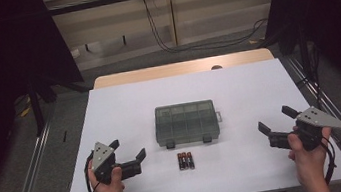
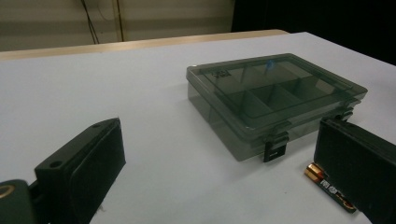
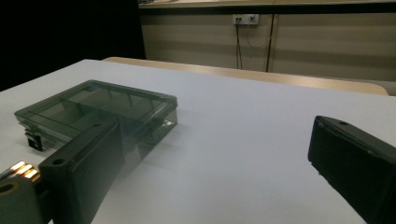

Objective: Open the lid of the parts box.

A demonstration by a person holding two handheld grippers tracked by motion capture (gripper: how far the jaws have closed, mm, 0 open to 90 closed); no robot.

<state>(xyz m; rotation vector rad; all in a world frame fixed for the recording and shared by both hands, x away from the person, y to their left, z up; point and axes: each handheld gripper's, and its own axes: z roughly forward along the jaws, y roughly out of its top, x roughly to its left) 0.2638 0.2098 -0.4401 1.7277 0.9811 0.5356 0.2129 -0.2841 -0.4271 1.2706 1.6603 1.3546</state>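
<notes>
Both hands sit at the near edge of the white table (image 1: 238,91), nearest the camera, each holding a gripper with jaws spread wide and nothing between them. Taking the smoky compartment box (image 1: 186,122) as the landmark: it lies shut at the middle of the table, its long side running left to right, its two latches facing the person.

Left of the box and nearer the person hovers the left gripper (image 1: 127,152), angled toward the box's near left corner. Right of the box, and farther out from it, the right gripper (image 1: 275,120) points back in toward it.

Just in front of the box's latched side, apart from it, lie the batteries (image 1: 185,160), three side by side, their long axes running away from the person toward the box. In the left gripper view one battery (image 2: 329,187) shows beside the right-hand jaw.

Judging by this layout, the batteries lie to the right of the left gripper, which is the nearer one; its jaws would have to close across the narrow width of a cell.
</notes>
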